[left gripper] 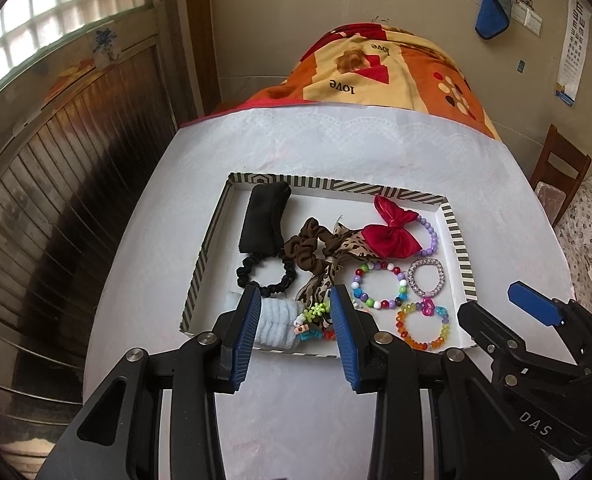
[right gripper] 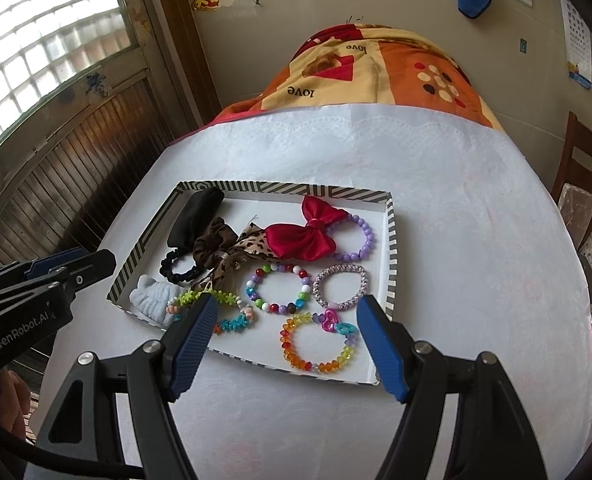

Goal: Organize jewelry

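Fingers on both grippers are spread and holding nothing: the left gripper (left gripper: 296, 312) has a moderate gap between its blue pads, and the right gripper (right gripper: 288, 320) is spread wider. Both hang just above the near edge of a shallow striped tray (left gripper: 452, 224) that sits on a bench with a white cover (left gripper: 336, 140). All the jewelry and hair stuff is piled inside that tray. Along the left side there's a black fabric pouch (left gripper: 264, 216), a black scrunchie (left gripper: 266, 274) just below it, and a pale blue fluffy band (left gripper: 276, 322) in the near left corner. In the middle sits a brown scrunchie (left gripper: 306, 246) touching a leopard-print ribbon (left gripper: 336, 256), with a red satin bow (left gripper: 392, 232) overlapping a purple bead bracelet (left gripper: 430, 234). Toward the right, a multicolour bead bracelet (right gripper: 278, 288) lies beside a silvery pink woven bracelet (right gripper: 340, 286), and a rainbow crystal bracelet (right gripper: 318, 344) with a pink charm is nearest, between the right fingers in that view. A green and teal beaded piece (right gripper: 224, 308) sits by the right gripper's left finger. A patterned orange blanket (left gripper: 376, 68) lies beyond the bench.
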`<state>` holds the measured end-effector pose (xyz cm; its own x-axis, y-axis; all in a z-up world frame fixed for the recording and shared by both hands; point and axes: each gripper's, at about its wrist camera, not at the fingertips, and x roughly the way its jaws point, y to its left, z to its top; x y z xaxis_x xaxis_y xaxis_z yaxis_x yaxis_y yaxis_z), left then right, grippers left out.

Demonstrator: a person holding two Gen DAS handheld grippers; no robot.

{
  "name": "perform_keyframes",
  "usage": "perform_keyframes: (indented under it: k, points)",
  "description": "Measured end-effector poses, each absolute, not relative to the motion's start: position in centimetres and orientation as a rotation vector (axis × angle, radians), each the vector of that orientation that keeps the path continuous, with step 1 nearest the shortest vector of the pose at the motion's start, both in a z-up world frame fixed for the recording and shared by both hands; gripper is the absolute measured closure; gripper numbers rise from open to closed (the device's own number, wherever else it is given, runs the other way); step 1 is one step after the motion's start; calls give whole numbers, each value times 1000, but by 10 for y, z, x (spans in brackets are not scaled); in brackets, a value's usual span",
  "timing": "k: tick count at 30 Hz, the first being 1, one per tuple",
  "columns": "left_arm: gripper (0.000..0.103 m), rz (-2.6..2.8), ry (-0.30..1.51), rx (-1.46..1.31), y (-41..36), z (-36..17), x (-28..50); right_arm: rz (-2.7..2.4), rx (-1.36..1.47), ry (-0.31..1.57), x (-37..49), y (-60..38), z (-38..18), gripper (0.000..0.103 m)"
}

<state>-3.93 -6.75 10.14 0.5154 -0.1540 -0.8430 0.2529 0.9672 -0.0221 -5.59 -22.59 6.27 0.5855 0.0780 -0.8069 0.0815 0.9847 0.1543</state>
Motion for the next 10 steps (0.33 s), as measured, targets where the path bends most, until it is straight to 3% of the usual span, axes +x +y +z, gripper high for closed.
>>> perform_keyframes:
  k: [10]
  points:
    - [77,-254,977,118,-67,103,-40,-6,187,948,-58,-227,62,27]
